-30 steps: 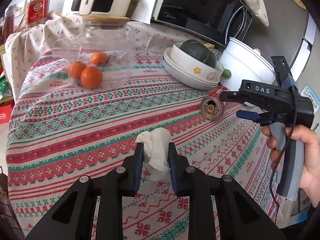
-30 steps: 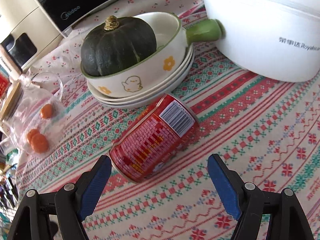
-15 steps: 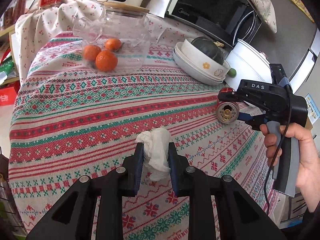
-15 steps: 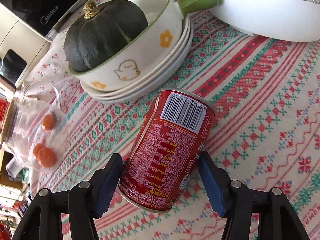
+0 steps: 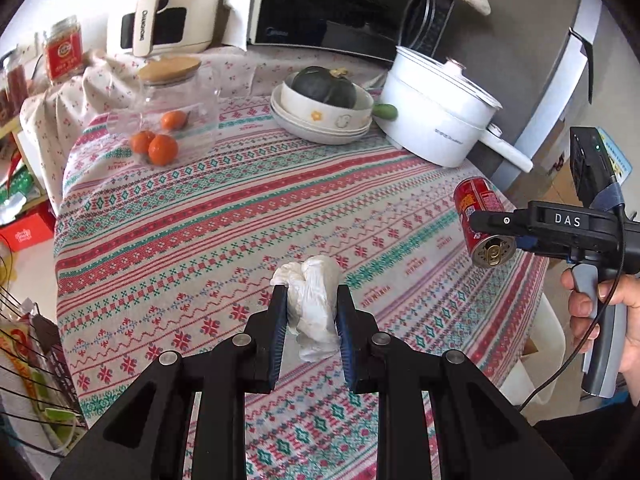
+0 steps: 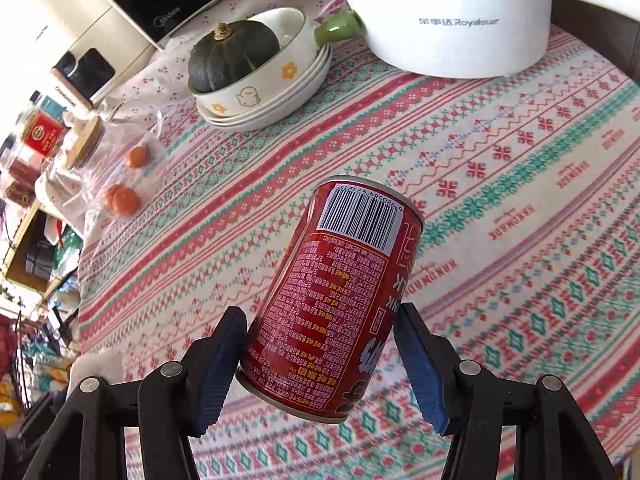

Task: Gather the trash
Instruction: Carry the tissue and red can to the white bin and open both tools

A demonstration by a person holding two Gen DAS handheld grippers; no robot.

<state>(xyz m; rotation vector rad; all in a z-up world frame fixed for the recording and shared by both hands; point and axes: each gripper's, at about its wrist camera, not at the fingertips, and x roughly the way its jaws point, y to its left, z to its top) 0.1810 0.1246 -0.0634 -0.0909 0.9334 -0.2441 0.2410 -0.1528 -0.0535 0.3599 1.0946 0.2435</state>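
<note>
My left gripper (image 5: 312, 312) is shut on a crumpled white tissue (image 5: 310, 304) and holds it above the patterned tablecloth (image 5: 208, 232). My right gripper (image 6: 320, 344) is shut on a red drink can (image 6: 340, 292) and holds it tilted in the air above the cloth, barcode end away from me. In the left wrist view the right gripper (image 5: 496, 226) and the can (image 5: 478, 220) show at the right, over the table's right edge, with a hand on the grip.
A bowl with a dark green squash (image 5: 324, 88) on stacked plates, a white electric pot (image 5: 436, 120), a bag of oranges (image 5: 160, 144), a lidded glass jar (image 5: 172, 80) and a microwave (image 5: 340, 4) stand at the back. A wire basket (image 5: 36, 380) stands at the left.
My right gripper closed on the can and lifted it off the cloth, moving back to the right. My left gripper rose and pulled back with the tissue still held.
</note>
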